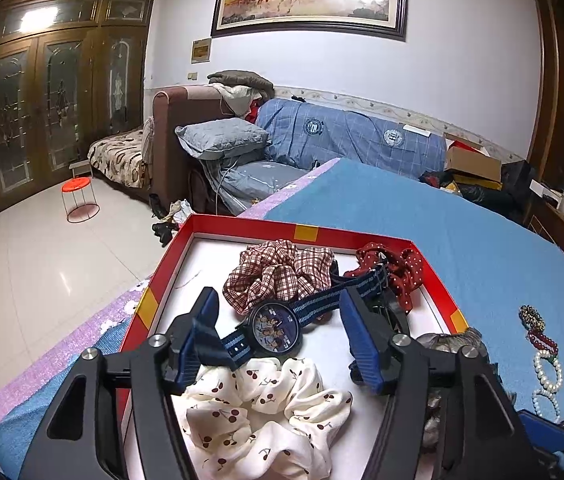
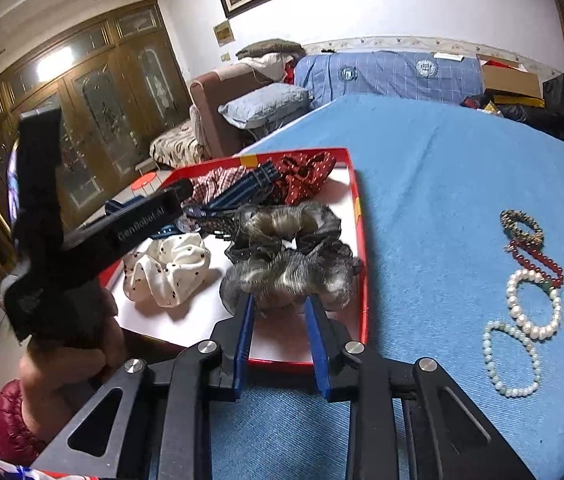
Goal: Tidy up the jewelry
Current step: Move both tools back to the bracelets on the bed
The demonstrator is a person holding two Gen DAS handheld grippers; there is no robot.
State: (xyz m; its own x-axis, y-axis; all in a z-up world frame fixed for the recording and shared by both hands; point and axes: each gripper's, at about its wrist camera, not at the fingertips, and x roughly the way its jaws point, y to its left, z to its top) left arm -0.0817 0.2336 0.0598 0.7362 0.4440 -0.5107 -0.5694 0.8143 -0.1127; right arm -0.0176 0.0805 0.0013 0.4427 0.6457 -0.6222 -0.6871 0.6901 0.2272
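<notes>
A red box [image 1: 242, 224] with a white floor sits on the blue table. It holds a blue-strapped watch [image 1: 274, 330], a plaid scrunchie [image 1: 278, 276], a red dotted scrunchie [image 1: 398, 268], a white cherry scrunchie [image 1: 266, 412] and a grey scrunchie [image 2: 286, 256]. My left gripper [image 1: 278, 308] is open over the box, its jaws either side of the watch. My right gripper [image 2: 280, 300] is open at the grey scrunchie's near edge, which lies between its fingers. Several bracelets lie on the cloth to the right: leopard [image 2: 520, 222], red bead [image 2: 534, 258], pearl [image 2: 534, 304] and pale green [image 2: 512, 360].
The blue cloth [image 2: 442, 168] covers the round table. The left gripper's body [image 2: 82, 232] and the hand holding it reach over the box's left side in the right wrist view. A sofa [image 1: 354, 136], a pillow [image 1: 222, 136] and a red stool [image 1: 78, 196] stand beyond.
</notes>
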